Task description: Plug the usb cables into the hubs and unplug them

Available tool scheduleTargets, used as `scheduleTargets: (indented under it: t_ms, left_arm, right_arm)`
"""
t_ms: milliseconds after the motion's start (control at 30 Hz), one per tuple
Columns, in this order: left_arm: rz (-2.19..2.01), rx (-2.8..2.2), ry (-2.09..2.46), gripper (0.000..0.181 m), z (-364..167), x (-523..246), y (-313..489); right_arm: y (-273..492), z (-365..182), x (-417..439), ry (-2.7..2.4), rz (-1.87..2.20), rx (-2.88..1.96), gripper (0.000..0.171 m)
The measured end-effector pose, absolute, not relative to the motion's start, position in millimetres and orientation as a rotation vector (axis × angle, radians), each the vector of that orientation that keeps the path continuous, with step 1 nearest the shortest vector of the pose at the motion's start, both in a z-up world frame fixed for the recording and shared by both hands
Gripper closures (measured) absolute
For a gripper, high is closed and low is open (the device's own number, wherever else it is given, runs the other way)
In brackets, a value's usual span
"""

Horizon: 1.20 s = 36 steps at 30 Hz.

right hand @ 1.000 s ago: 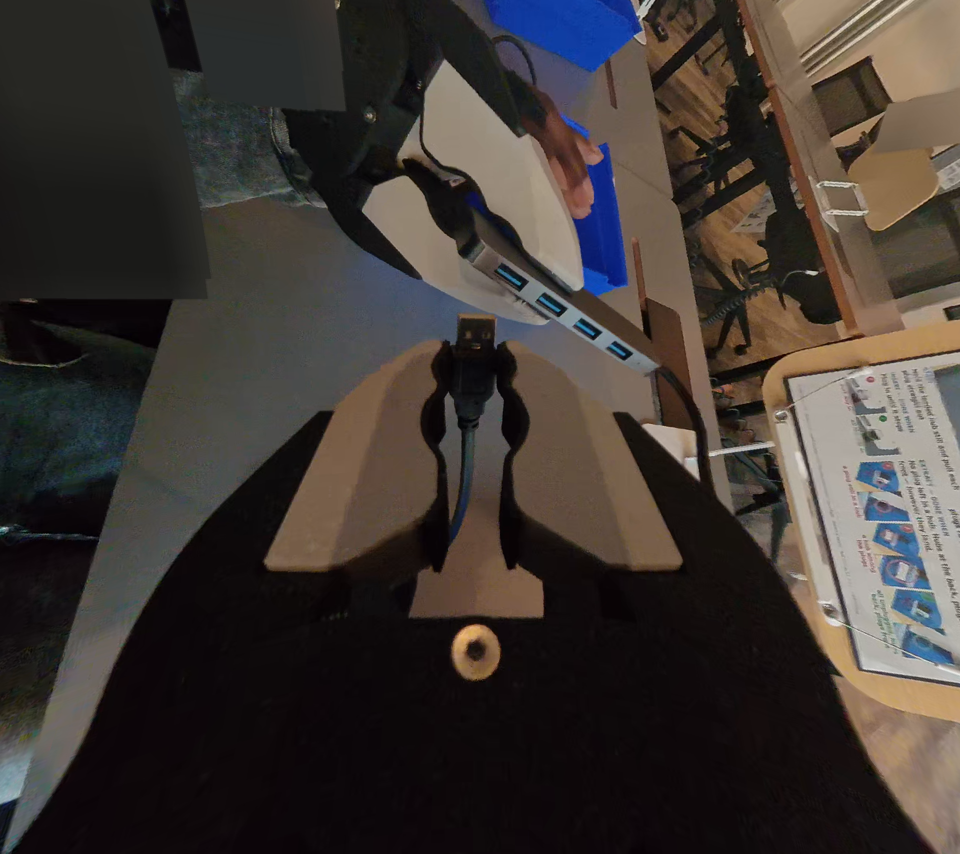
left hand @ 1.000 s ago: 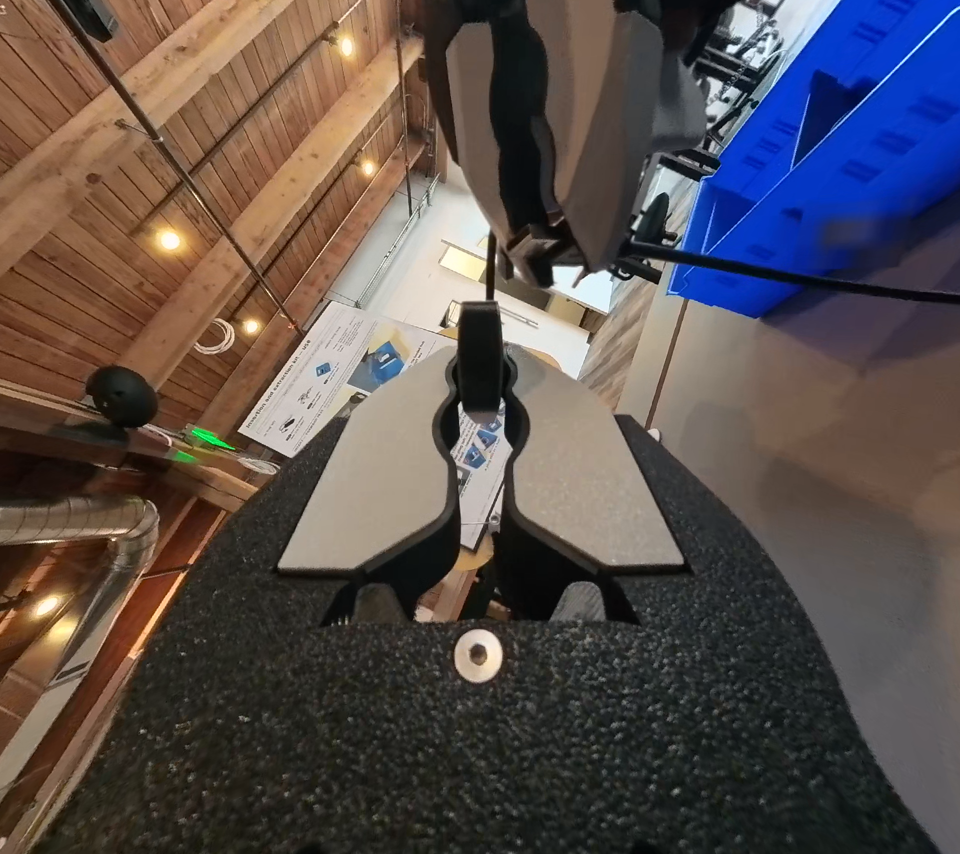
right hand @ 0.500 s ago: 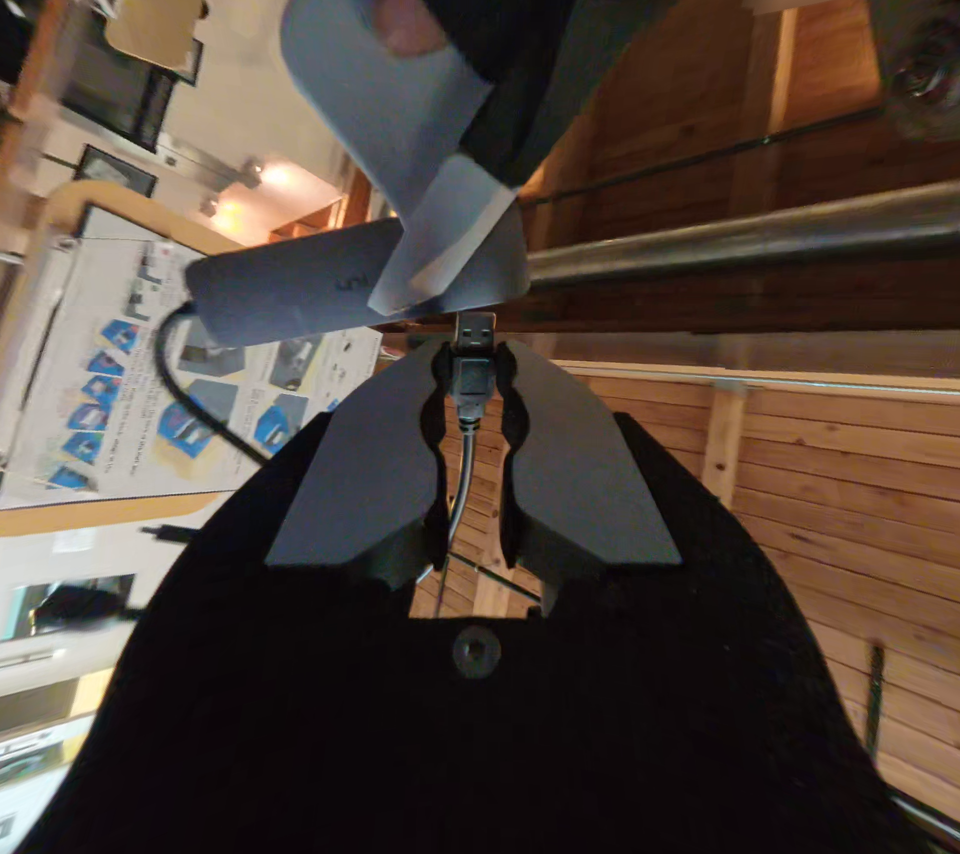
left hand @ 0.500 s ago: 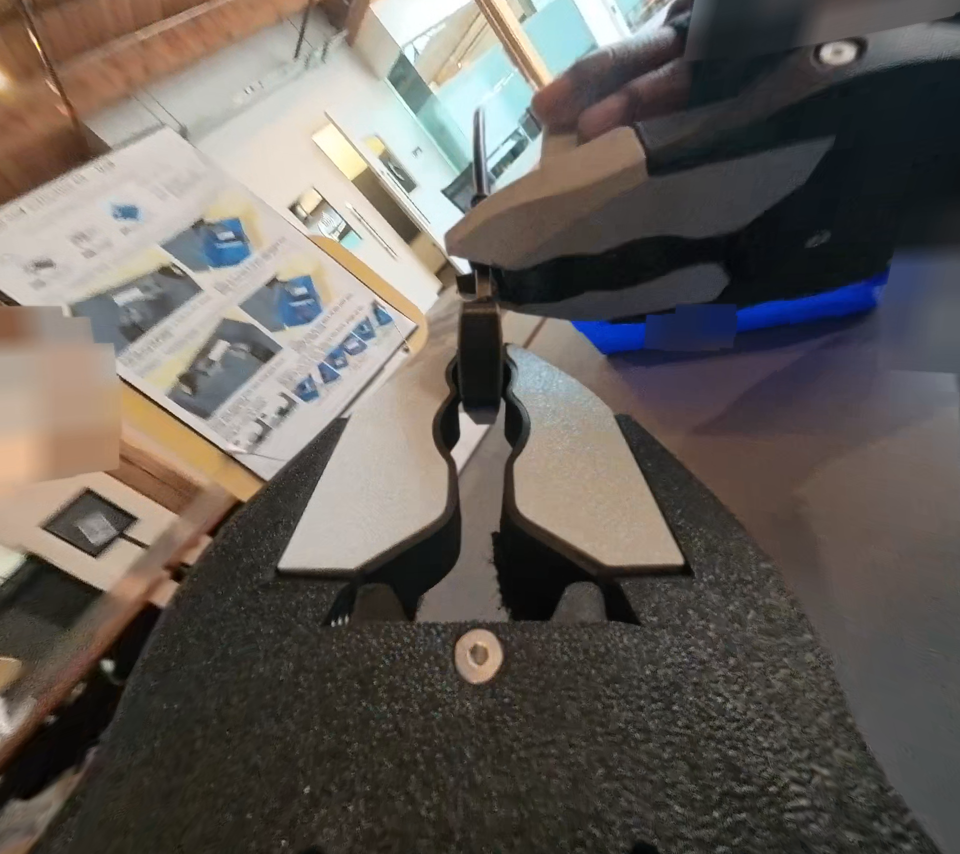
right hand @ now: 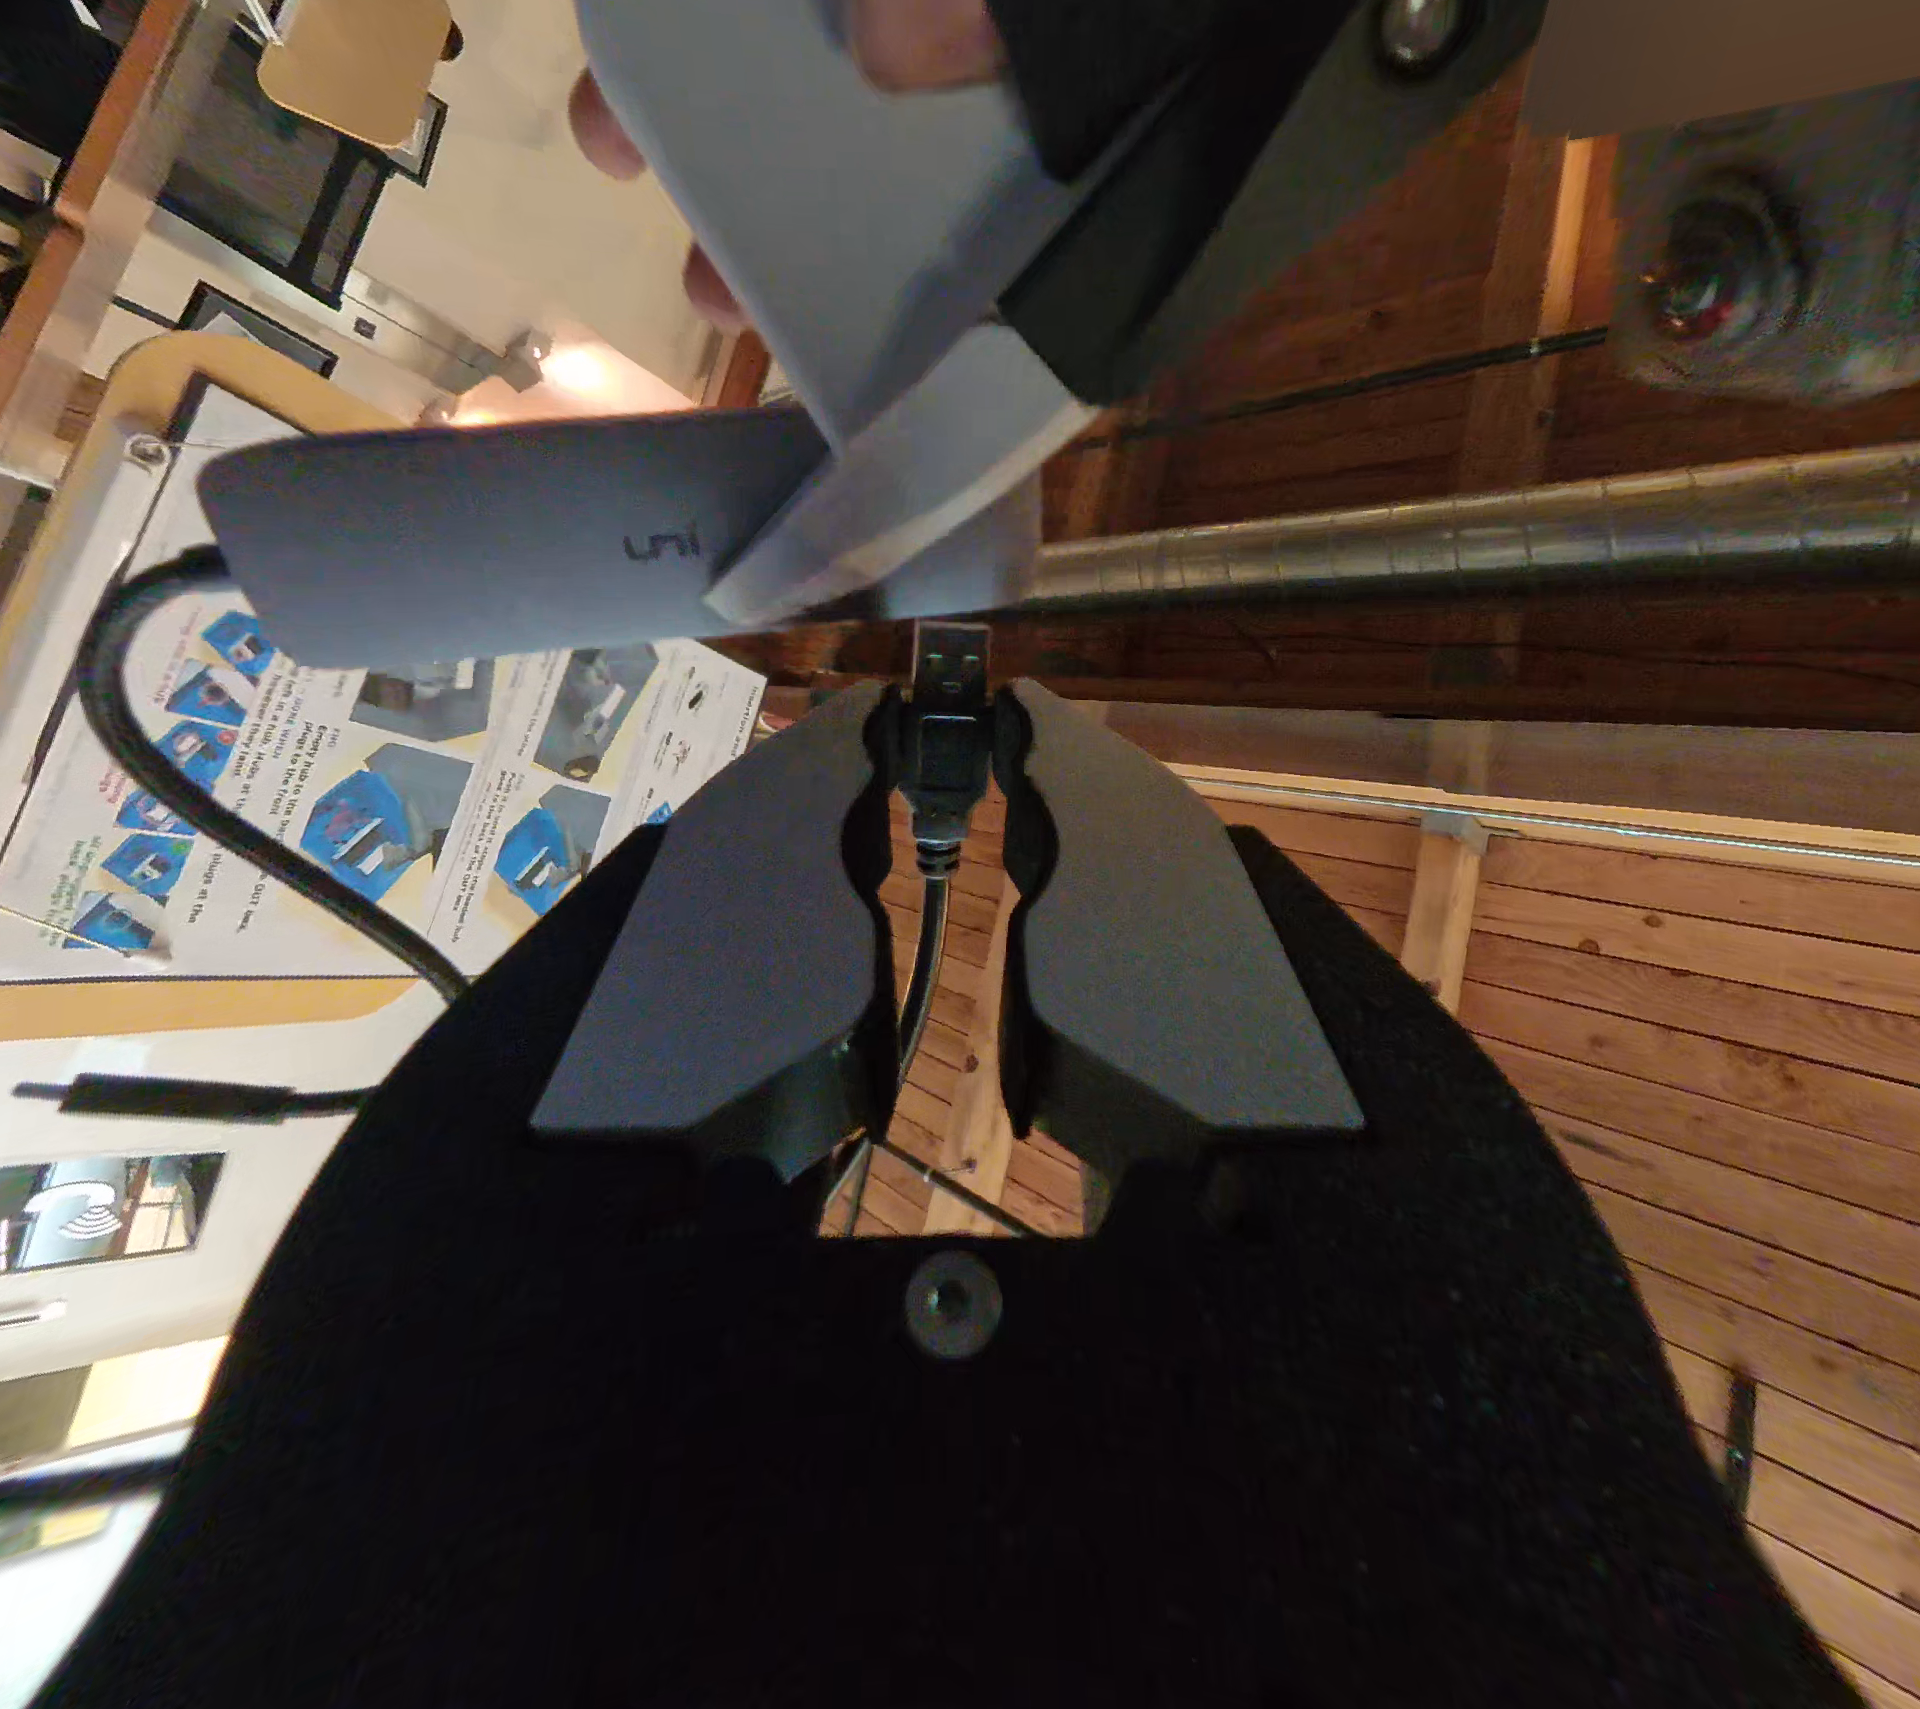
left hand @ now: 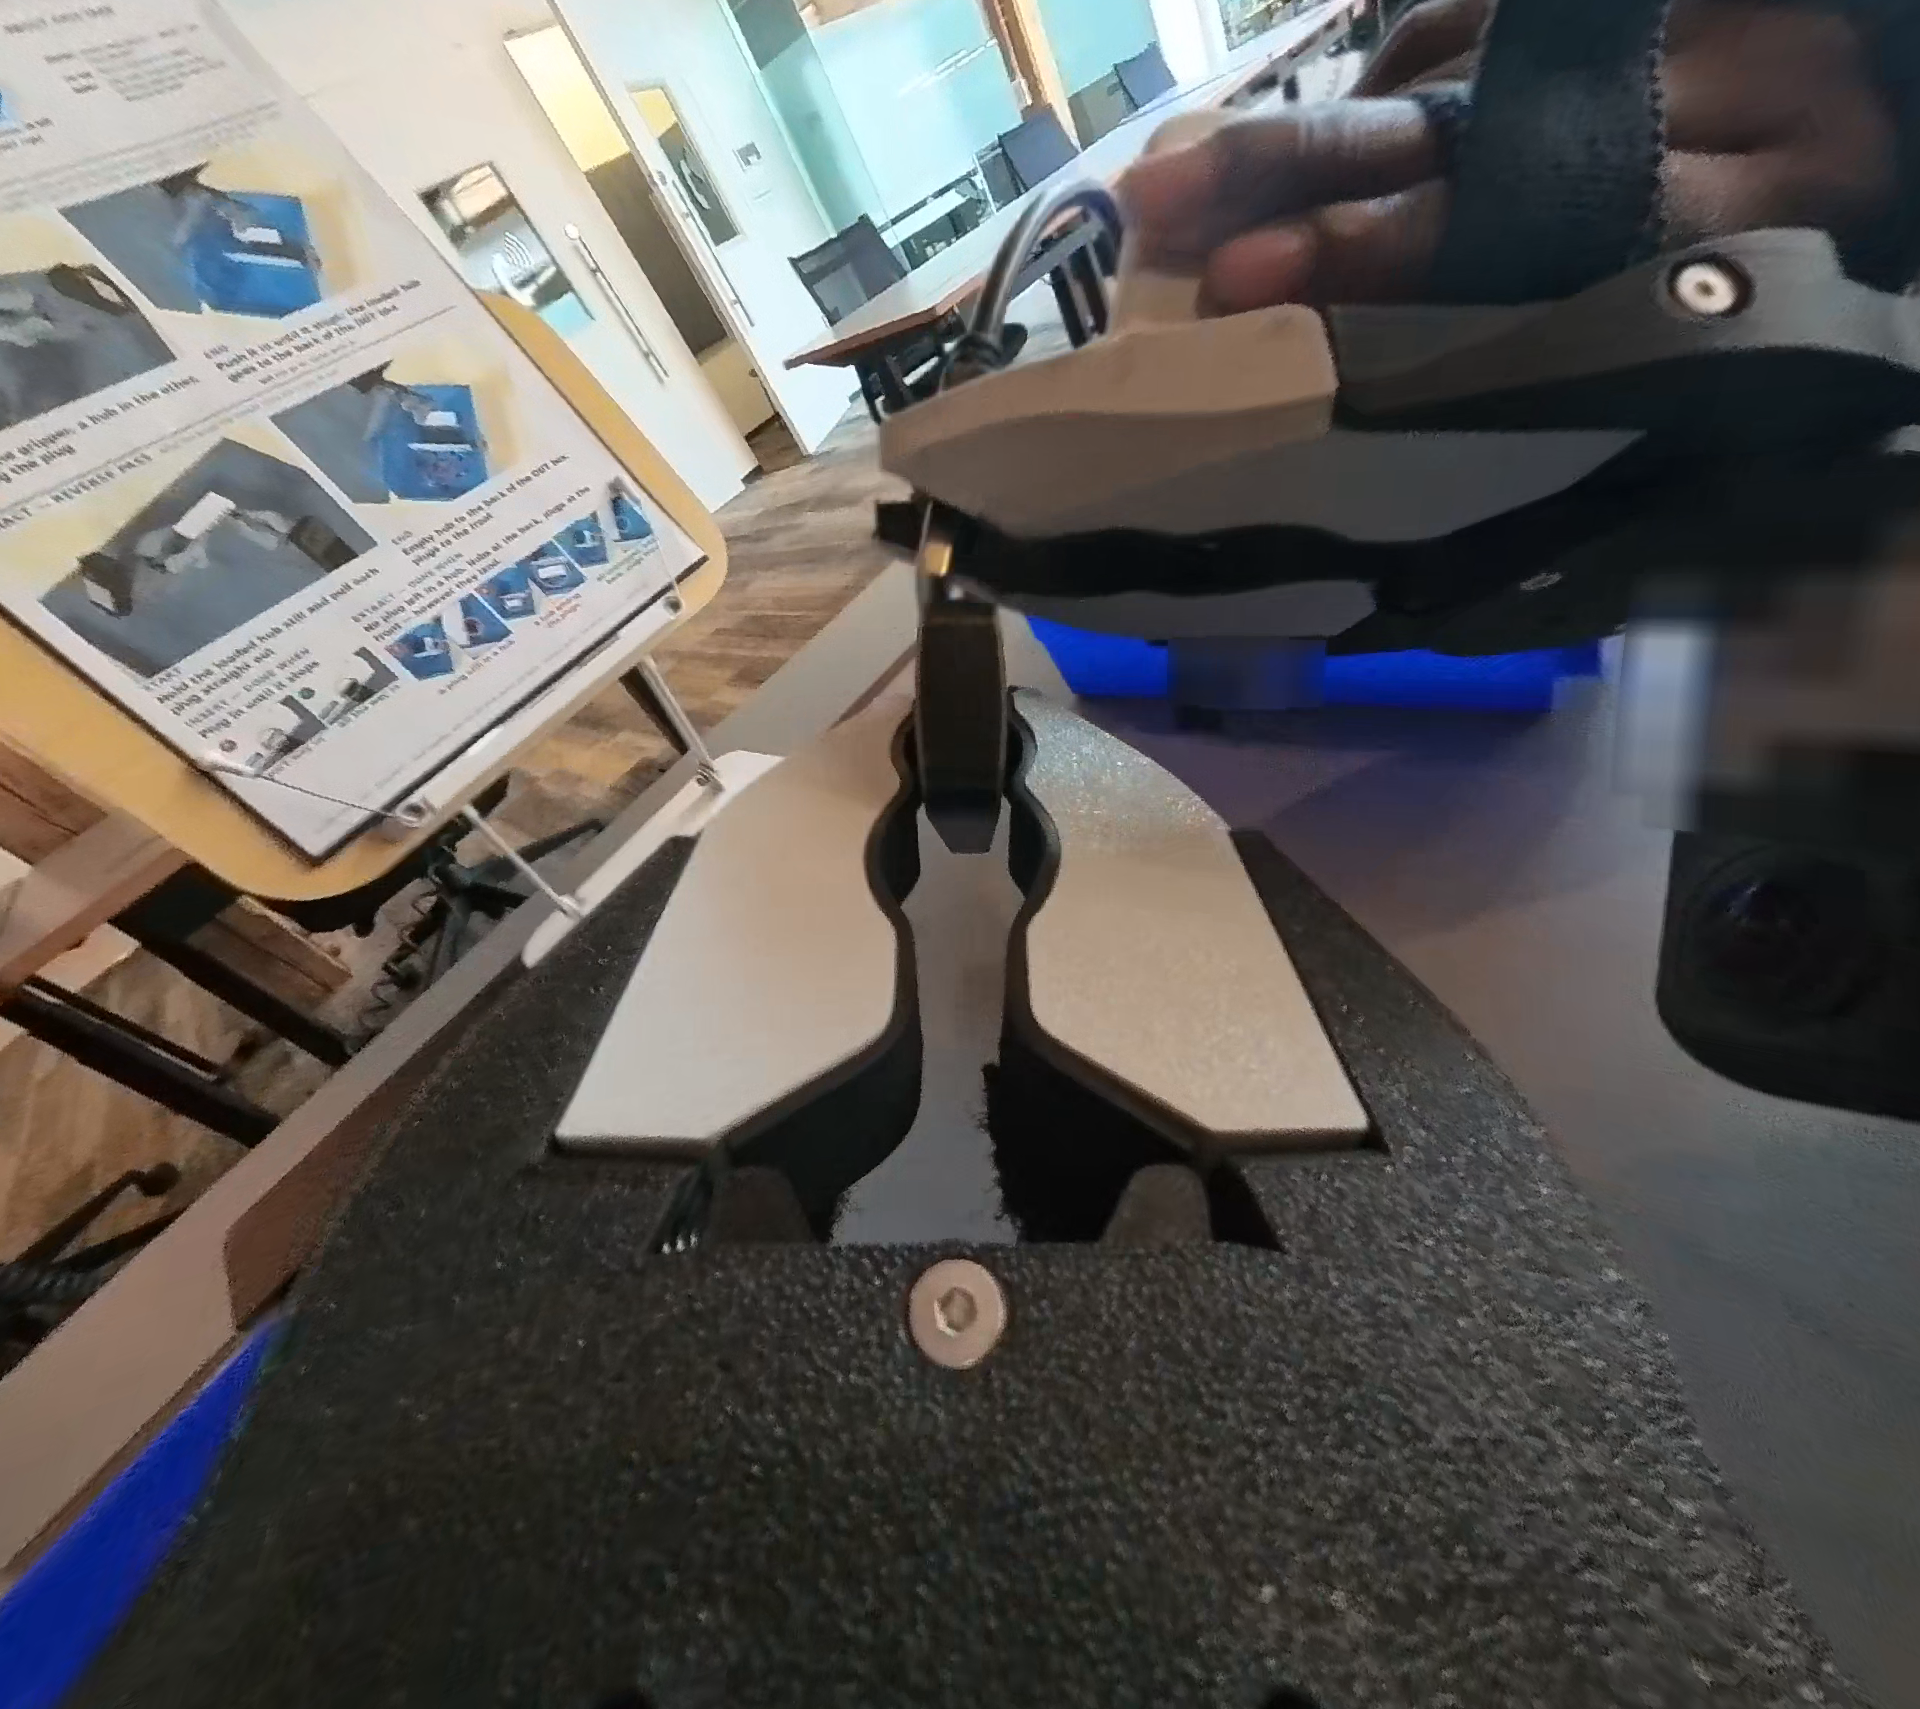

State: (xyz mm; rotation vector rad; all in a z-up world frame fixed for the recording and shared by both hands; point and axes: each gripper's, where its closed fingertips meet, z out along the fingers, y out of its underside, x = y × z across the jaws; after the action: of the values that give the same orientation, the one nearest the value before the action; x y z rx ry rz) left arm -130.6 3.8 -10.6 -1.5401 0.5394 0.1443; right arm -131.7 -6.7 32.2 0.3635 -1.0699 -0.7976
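My left gripper (left hand: 961, 729) is shut on a slim dark grey USB hub (left hand: 961, 703), seen edge-on and standing upright between its fingers. In the right wrist view the hub (right hand: 488, 537) shows its flat face, pinched near its right end by the left gripper's fingers (right hand: 831, 225). My right gripper (right hand: 945, 714) is shut on a black USB plug (right hand: 948, 750). The plug's metal tip (right hand: 951, 657) meets the hub's lower edge, and I cannot tell whether it is in a port. The right gripper (left hand: 1101, 433) comes in from the right above the hub.
The hub's black cable (right hand: 166, 755) loops down to the left. An instruction board on a stand (left hand: 312, 412) is at the left. A blue bin (left hand: 1351, 677) sits on the grey table (left hand: 1507, 880) behind the grippers. A person's hand (left hand: 1299, 205) holds the right gripper. One gripper's finger ends stand about 4 centimeters off the other's.
Both grippers have swung round, so the views now face the room and ceiling. The plug has come from a gap off the hub's ports up to the hub's edge.
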Motion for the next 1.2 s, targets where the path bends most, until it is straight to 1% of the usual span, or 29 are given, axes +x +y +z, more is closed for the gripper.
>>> scheduleTargets:
  t_ms: [167,533,933,1200]
  left_arm:
    - [0.046,-1.552,0.555,0.169,-14,-131,1]
    - [0.005,-1.565,0.611,0.169,-20,-121,-1]
    - [0.061,-1.592,0.635,0.169,-23,-115,0]
    - [0.081,-1.68,0.643,0.169,-36,-111,3]
  right_arm:
    - [-7,26,-129,-1.113,-0.801,0.402,0.155]
    - [-9,17,-127,-1.169,-0.801,0.454,0.155]
    - [-14,13,-123,-1.194,-0.825,0.528,0.155]
    - [-17,0,-122,-1.245,-0.915,0.693,0.156]
